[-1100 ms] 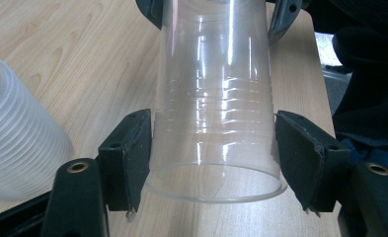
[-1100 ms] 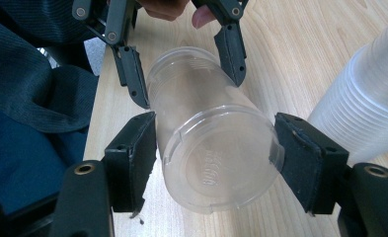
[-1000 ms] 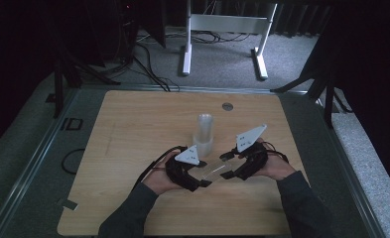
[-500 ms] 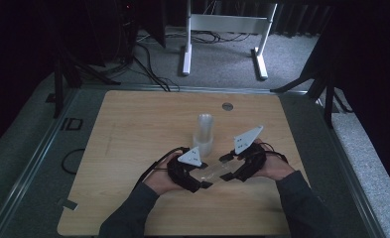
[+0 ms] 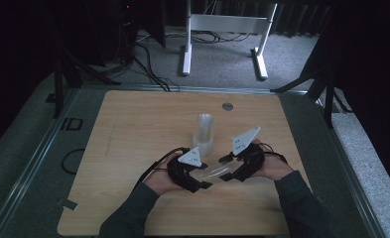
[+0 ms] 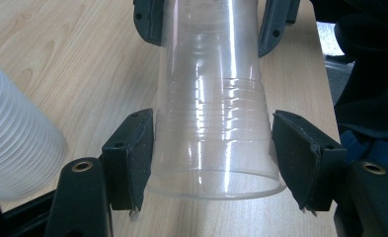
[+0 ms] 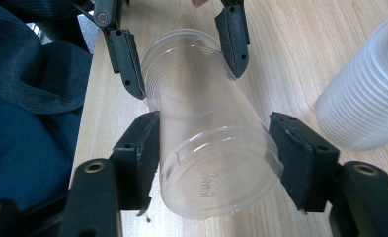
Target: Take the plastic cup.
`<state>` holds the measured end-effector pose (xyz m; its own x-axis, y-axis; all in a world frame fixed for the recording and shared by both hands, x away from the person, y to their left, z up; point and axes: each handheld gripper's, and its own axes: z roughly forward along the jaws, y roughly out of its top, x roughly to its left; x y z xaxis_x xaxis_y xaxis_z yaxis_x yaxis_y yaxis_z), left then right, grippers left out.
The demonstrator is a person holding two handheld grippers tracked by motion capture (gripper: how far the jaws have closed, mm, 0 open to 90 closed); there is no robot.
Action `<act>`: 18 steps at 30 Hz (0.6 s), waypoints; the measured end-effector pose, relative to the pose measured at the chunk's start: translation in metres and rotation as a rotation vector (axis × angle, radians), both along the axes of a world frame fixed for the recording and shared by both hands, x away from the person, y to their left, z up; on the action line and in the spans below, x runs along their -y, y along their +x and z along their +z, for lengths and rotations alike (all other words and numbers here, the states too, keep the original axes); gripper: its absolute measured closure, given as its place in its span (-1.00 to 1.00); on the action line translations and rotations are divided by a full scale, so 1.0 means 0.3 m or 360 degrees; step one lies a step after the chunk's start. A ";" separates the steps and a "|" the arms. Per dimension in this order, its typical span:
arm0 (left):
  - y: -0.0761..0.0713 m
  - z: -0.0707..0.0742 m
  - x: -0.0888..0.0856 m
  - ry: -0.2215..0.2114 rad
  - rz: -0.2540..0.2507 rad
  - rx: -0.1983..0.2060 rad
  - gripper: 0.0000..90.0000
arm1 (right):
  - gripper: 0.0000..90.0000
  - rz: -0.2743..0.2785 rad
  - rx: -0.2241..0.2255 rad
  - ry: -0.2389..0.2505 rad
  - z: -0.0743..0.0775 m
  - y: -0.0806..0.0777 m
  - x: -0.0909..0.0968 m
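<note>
- cup stack (image 6: pixel 19 143): cut off by left edge in left gripper view, top and base out of frame
- clear cup (image 5: pixel 216 172): barely readable from above, grippers cover both ends
- embossed mark on cup base, right gripper view: illegible

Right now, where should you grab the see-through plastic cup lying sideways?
Probably as now: the clear plastic cup lies level, so the left gripper squeezes the ribbed band near its rim and the right gripper its narrower base, from opposite ends.
</note>
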<state>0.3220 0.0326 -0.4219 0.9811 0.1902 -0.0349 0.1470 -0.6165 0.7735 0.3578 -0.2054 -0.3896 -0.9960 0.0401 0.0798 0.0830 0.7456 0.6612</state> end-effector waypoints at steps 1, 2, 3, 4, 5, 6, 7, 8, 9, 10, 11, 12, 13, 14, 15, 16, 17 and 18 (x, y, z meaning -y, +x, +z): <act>0.000 0.000 -0.001 -0.0007 0.0001 -0.0003 -0.22 | -0.11 0.0002 -0.0001 0.0005 0.000 0.000 0.001; 0.000 0.000 -0.001 -0.0007 0.0002 -0.0002 -0.22 | -0.09 0.0002 -0.0003 0.0011 0.001 0.001 0.002; 0.000 0.000 0.000 -0.0005 0.0002 -0.0001 -0.22 | -0.08 0.0002 -0.0001 0.0012 0.001 0.001 0.003; 0.000 0.000 0.000 -0.0002 0.0003 0.0001 -0.22 | -0.08 0.0002 0.0001 0.0011 0.002 0.001 0.003; 0.000 0.001 0.001 0.0003 0.0001 0.0004 -0.22 | -0.08 0.0003 0.0005 0.0011 0.003 0.001 0.003; 0.000 0.001 0.001 0.0003 0.0001 0.0004 -0.22 | -0.08 0.0003 0.0005 0.0011 0.003 0.001 0.003; -0.001 0.001 0.002 0.0000 0.0001 0.0007 -0.22 | -0.08 0.0005 0.0008 0.0006 0.004 0.000 0.003; -0.001 0.001 0.002 0.0001 0.0001 0.0008 -0.22 | -0.07 0.0004 0.0011 0.0008 0.005 0.000 0.003; -0.001 0.002 0.002 0.0004 0.0000 0.0011 -0.22 | -0.08 0.0005 0.0012 0.0010 0.005 0.000 0.004; -0.001 0.002 0.003 0.0006 -0.0001 0.0012 -0.21 | -0.08 0.0005 0.0010 0.0006 0.005 0.000 0.004; -0.001 0.002 0.004 0.0012 -0.0004 0.0016 -0.21 | -0.08 0.0007 0.0009 0.0000 0.006 0.000 0.003; -0.002 0.002 0.005 0.0015 -0.0004 0.0018 -0.20 | -0.08 0.0012 0.0010 -0.0003 0.006 0.000 0.002; -0.003 0.002 0.007 0.0024 -0.0001 0.0022 -0.20 | -0.09 0.0015 0.0010 -0.0009 0.006 -0.001 0.000; -0.002 0.001 0.008 0.0032 -0.0004 0.0026 -0.20 | -0.09 0.0016 0.0019 -0.0025 0.006 -0.002 -0.002; -0.003 0.000 0.010 0.0035 -0.0003 0.0025 -0.20 | -0.12 0.0024 0.0022 -0.0036 0.007 -0.002 -0.004; -0.003 0.000 0.011 0.0036 -0.0002 0.0022 -0.20 | -0.14 0.0022 0.0024 -0.0054 0.008 -0.005 -0.006; -0.003 -0.001 0.012 0.0034 -0.0002 0.0022 -0.20 | -0.16 0.0026 0.0032 -0.0068 0.008 -0.005 -0.009; -0.003 -0.001 0.012 0.0038 -0.0002 0.0023 -0.20 | -0.19 0.0024 0.0036 -0.0080 0.009 -0.007 -0.011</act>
